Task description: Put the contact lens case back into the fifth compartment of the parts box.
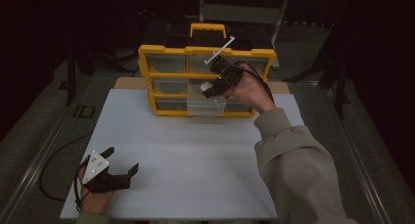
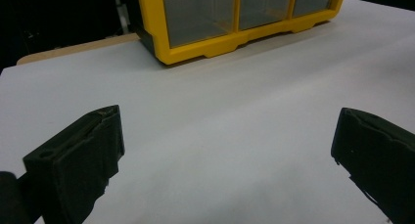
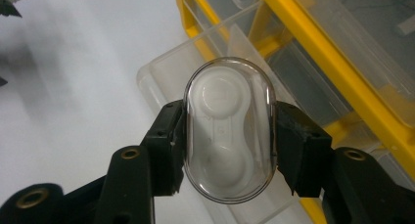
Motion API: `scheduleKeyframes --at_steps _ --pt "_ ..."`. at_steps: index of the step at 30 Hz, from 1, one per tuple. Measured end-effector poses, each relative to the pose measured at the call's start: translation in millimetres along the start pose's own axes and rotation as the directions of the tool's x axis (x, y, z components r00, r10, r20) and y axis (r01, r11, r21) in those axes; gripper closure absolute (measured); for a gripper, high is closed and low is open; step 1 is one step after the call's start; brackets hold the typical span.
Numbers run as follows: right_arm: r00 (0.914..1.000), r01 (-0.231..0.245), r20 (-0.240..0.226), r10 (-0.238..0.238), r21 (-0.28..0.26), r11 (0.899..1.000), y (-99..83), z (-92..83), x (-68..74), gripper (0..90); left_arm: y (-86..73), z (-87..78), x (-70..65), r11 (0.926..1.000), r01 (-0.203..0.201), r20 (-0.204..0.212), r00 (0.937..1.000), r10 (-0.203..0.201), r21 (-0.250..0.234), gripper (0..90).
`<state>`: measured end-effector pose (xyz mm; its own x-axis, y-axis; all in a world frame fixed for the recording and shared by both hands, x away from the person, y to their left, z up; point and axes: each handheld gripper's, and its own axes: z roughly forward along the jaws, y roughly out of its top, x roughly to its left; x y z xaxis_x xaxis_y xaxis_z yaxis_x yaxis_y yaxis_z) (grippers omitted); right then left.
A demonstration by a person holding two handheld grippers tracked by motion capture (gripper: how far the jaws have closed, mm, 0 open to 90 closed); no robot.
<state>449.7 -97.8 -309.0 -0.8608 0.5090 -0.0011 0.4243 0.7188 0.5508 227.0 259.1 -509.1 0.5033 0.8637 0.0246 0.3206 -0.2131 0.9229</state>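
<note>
Clear capsule case (image 3: 228, 131) between jaws, above drawer (image 3: 171, 72)

We saw both grippers were matte black. The left gripper (image 1: 121, 161) carried a grey three-cornered plate (image 1: 95, 166) and a black cable (image 1: 54, 185). The right gripper (image 3: 227, 136) had brass-ringed screw holes (image 3: 130, 153). The right arm wore a loose beige sleeve (image 1: 301, 160).

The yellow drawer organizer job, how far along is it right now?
Done: one clear drawer of the yellow organizer is pulled out. In hand: the right hand-held gripper grips a clear oval case above that drawer. Left, probably: dropping it in and closing the drawer. The left hand-held gripper rests open on the white table.
</note>
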Motion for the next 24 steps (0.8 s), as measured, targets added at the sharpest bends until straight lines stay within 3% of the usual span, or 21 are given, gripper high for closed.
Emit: scheduleKeyframes --at_steps 16,24 --pt "0.997 -0.069 0.036 0.069 0.0 0.998 1.5 12.4 -10.1 48.6 -0.2 0.0 0.4 1.0 -0.002 0.001 1.0 0.002 0.001 0.0" --pt "0.9956 -0.078 0.054 0.077 0.017 0.997 0.3 19.0 -10.5 48.3 -0.3 0.4 0.3 1.0 -0.003 -0.001 1.0 0.003 0.002 0.0"
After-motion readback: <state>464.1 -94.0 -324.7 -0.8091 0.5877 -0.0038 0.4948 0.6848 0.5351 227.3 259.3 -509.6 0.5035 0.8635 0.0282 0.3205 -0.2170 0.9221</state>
